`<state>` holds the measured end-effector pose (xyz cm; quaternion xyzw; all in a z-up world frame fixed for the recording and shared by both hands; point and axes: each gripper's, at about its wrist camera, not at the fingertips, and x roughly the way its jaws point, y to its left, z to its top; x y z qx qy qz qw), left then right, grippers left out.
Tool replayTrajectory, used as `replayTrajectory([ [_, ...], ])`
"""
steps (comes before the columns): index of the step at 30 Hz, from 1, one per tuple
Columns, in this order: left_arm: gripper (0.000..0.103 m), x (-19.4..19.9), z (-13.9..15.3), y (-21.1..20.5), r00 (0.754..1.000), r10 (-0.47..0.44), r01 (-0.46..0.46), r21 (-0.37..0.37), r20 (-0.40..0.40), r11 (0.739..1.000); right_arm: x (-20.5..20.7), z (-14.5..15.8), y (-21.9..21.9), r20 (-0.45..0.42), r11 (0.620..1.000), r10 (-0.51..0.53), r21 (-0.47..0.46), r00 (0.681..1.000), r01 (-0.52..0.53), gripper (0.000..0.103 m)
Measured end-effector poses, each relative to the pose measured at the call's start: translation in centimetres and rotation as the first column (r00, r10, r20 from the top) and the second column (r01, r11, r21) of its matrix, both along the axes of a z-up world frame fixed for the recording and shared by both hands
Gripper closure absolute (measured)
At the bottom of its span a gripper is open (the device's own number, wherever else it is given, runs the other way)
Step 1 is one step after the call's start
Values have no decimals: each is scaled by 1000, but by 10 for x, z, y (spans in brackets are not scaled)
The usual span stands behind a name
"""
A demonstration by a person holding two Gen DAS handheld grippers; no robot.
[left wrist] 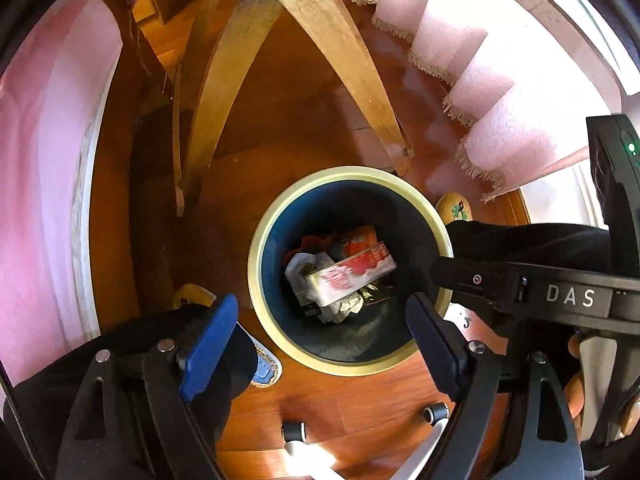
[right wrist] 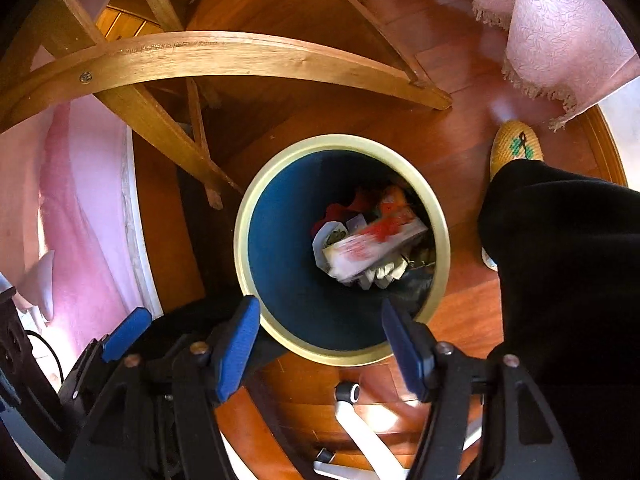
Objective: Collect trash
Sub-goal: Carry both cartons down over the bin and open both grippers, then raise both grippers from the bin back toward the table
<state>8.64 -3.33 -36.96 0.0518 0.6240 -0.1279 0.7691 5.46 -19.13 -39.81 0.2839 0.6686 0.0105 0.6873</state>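
Both grippers, left gripper (left wrist: 320, 344) and right gripper (right wrist: 320, 344), hang spread wide and empty above the bin (right wrist: 240, 240); a red-and-white box (right wrist: 372, 248) lies inside. Drop looks done; next, seek more trash.

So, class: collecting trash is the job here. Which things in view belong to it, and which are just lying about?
Part of the job:
- round bin
- red-and-white carton lying in it
- crumpled wrappers under it
- left gripper and right gripper, both open, empty

Just there:
- wooden chair frame
- pink curtain
- yellow slipper
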Motion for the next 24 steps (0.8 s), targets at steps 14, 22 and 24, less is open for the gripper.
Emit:
replayTrajectory([
  [14, 18, -6, 4, 3, 1000, 9, -9, 3, 23, 1000, -5, 4, -1, 11, 999, 11, -49, 1000, -10, 39],
  [22, 18, -13, 13, 13, 998, 37, -37, -10, 56, 999, -14, 15, -2, 39, 996, 28, -89, 999, -24, 39],
  [24, 18, -17, 17, 13, 997, 32, -31, -9, 76, 999, -17, 18, -2, 42, 994, 40, -104, 998, -35, 39],
])
